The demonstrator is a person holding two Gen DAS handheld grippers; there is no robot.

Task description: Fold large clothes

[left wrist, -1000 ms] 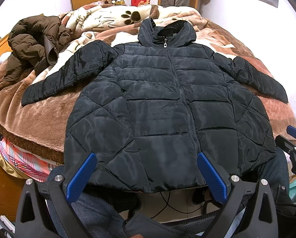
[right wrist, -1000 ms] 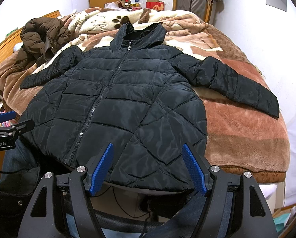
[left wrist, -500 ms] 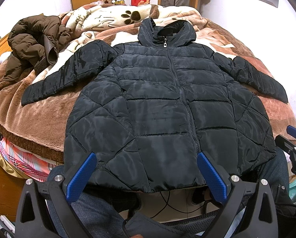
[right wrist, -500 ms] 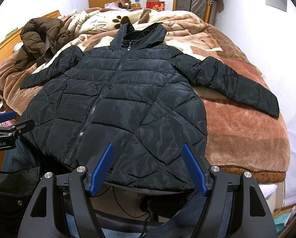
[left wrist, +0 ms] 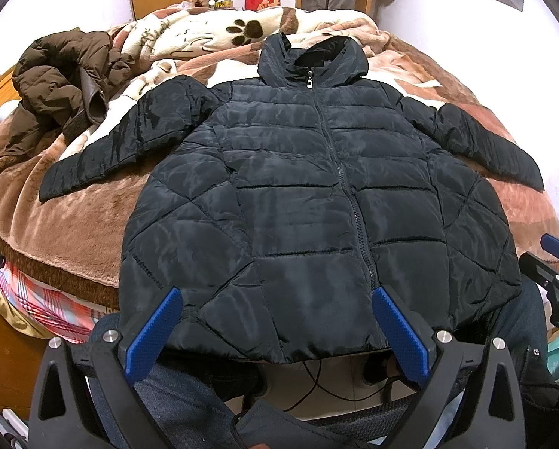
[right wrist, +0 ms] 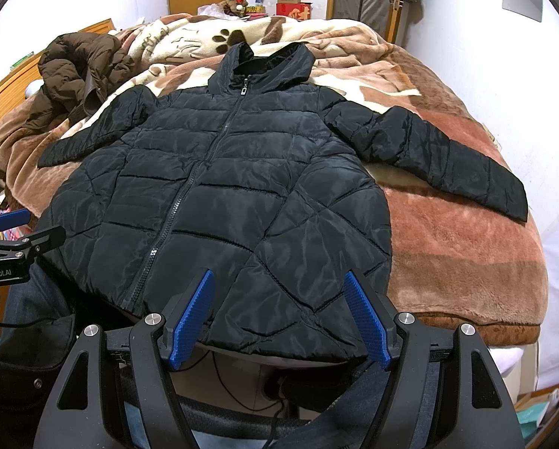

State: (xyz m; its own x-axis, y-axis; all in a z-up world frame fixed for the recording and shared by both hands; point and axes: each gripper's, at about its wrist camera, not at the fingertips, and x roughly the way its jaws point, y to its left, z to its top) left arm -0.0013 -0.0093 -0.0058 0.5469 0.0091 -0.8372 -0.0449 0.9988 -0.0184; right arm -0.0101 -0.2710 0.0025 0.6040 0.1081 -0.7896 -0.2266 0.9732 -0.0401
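A black quilted hooded jacket [left wrist: 309,202] lies flat and zipped on the bed, front up, both sleeves spread out; it also shows in the right wrist view [right wrist: 219,202]. Its hem hangs over the bed's near edge. My left gripper [left wrist: 277,318] is open and empty, held just before the hem at its left half. My right gripper [right wrist: 279,310] is open and empty, just before the hem at its right half. The right sleeve [right wrist: 440,153] stretches toward the wall.
A brown fleece blanket [left wrist: 66,224] covers the bed. A crumpled brown jacket [left wrist: 62,86] lies at the far left. A paw-print blanket [left wrist: 242,30] is bunched behind the hood. A white wall [right wrist: 522,56] runs along the right. Cables and my knees are below the hem.
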